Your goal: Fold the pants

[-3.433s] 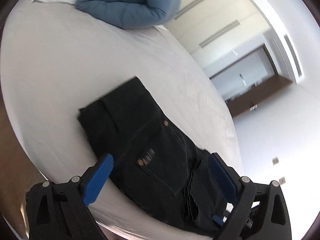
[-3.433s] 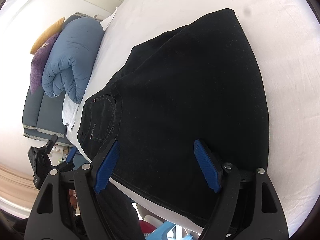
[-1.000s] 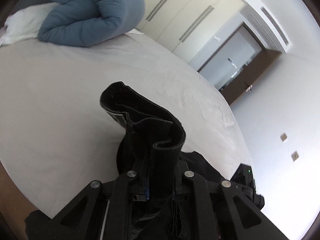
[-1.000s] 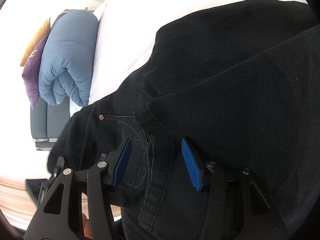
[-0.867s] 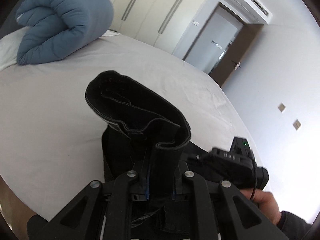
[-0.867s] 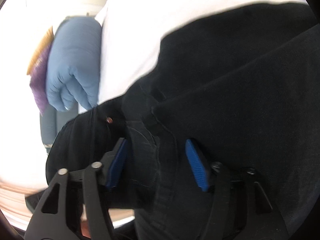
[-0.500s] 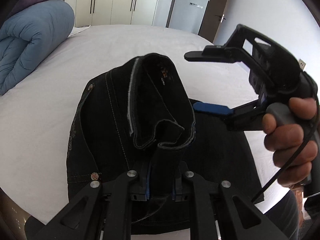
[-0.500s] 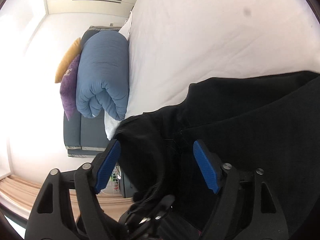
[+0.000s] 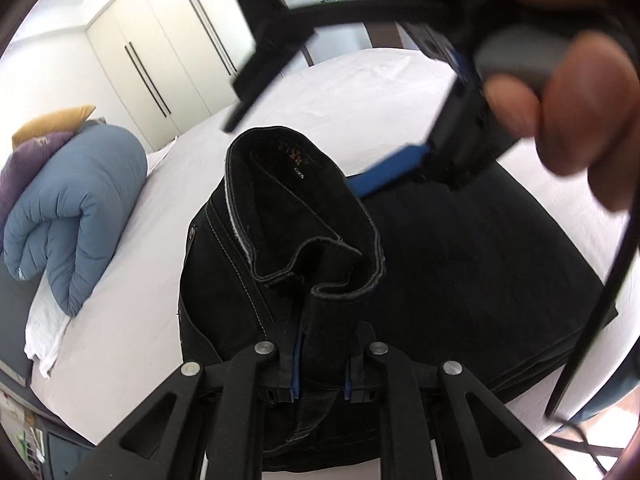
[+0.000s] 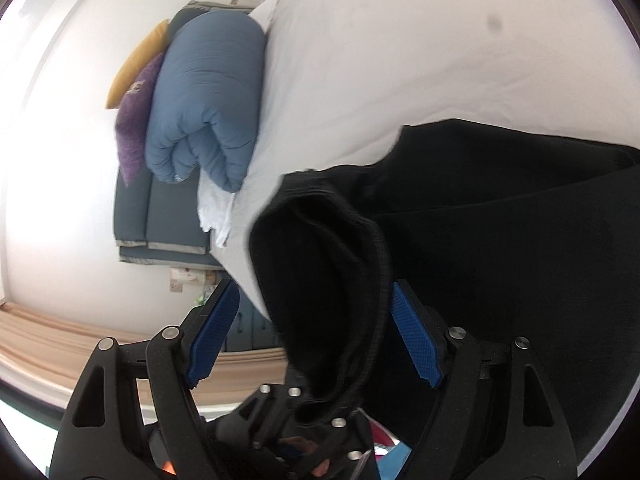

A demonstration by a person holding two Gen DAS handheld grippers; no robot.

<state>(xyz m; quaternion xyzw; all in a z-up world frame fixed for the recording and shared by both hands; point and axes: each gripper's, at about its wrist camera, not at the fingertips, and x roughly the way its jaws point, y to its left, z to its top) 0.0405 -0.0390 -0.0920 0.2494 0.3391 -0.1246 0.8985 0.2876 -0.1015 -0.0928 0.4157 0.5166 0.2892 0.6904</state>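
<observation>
Pants [image 9: 460, 264], black denim, on bed [image 9: 132, 308]: waistband end, flat 3.4 s ago, is now lifted & curled into a stiff loop just ahead of the left tongs [image 9: 320, 372], which are pressed together, pinching the thick seamed band. Right tongs [image 10: 312, 340] spread wide, loop sitting between the blue ribbed pads, not gripped. Means the fold-over toward the legs is prob underway, not laid down yet. Rest lies flat beyond. White sheet smooth; blue duvet [image 9: 72, 216] puffy, rolled, far left.
</observation>
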